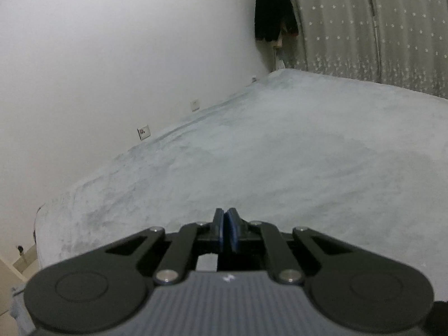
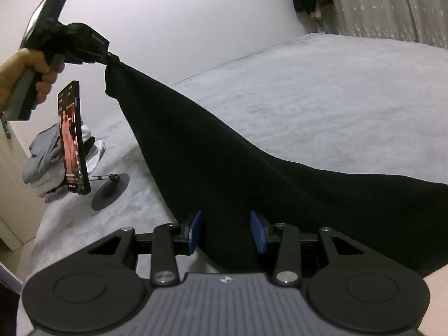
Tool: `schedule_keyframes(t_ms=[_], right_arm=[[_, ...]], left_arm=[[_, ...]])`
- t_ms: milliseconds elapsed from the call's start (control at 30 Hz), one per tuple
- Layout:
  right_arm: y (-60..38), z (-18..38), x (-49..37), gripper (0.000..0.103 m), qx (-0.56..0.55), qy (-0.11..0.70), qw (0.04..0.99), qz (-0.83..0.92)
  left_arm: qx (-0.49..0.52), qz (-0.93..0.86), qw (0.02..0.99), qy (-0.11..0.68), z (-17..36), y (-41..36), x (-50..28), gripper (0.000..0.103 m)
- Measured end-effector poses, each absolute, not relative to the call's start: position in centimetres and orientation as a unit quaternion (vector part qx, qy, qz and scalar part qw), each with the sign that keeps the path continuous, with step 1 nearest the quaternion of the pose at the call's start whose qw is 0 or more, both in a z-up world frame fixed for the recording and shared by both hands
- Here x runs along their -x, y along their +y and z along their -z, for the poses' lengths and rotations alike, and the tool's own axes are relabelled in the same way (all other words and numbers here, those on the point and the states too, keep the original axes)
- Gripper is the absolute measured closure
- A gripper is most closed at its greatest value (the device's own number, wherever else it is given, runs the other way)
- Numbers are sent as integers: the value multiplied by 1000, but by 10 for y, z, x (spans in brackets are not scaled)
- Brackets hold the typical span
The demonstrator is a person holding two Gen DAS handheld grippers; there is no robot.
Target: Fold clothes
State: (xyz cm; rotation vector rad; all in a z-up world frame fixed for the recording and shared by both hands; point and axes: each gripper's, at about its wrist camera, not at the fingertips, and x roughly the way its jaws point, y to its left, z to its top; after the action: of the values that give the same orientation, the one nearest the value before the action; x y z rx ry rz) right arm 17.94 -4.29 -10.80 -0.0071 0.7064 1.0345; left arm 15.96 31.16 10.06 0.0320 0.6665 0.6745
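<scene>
A black garment (image 2: pixel 224 168) hangs stretched above the grey bed (image 2: pixel 336 89). In the right wrist view my left gripper (image 2: pixel 112 56) is raised at the upper left and shut on one corner of the garment. My right gripper (image 2: pixel 227 231) is open, its blue pads (image 2: pixel 196 231) on either side of a lower fold of the black cloth. In the left wrist view my left gripper (image 1: pixel 225 224) has its pads pressed together; the cloth is hidden below it, and only the bed (image 1: pixel 280 154) shows ahead.
A phone on a round-based stand (image 2: pixel 73 140) stands on the bed's left part, with a pile of grey and white clothes (image 2: pixel 47 156) behind it. A white wall (image 1: pixel 112 56), dark hanging clothes (image 1: pixel 273 14) and a star-patterned curtain (image 1: pixel 364 28) border the bed.
</scene>
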Motion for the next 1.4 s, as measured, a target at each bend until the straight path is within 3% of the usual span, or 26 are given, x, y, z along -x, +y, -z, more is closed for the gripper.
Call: schedule_keyframes(t_ms=[133,267,467,733,1067,1233,1400], right_arm=[[-39,107,-177,56,8,328,809,-488],[-39,107,-176,54,12,325,808,-491],[-42,103,-179,54,-6,331,810,-484],[-58,85,-186,54,-43,327,835,-441],[-104,73,-206,54,-100,289,880,-363],[-97,86,-212,54,-75,299,890,-335],[-80,98,-209,54,-12,295,903,-313]], left_arm=[[-56,-354,871,335,-99,316,-174,90],[-44,-352,873,334,-106,309,-180,71],[-52,-297,894,332,-111,279,-178,61],[-57,-172,921,345,-84,197,-189,57],[31,-172,926,335,16,157,-191,58],[9,-174,923,344,71,147,-180,59],[-35,-158,935,314,82,142,-157,58]])
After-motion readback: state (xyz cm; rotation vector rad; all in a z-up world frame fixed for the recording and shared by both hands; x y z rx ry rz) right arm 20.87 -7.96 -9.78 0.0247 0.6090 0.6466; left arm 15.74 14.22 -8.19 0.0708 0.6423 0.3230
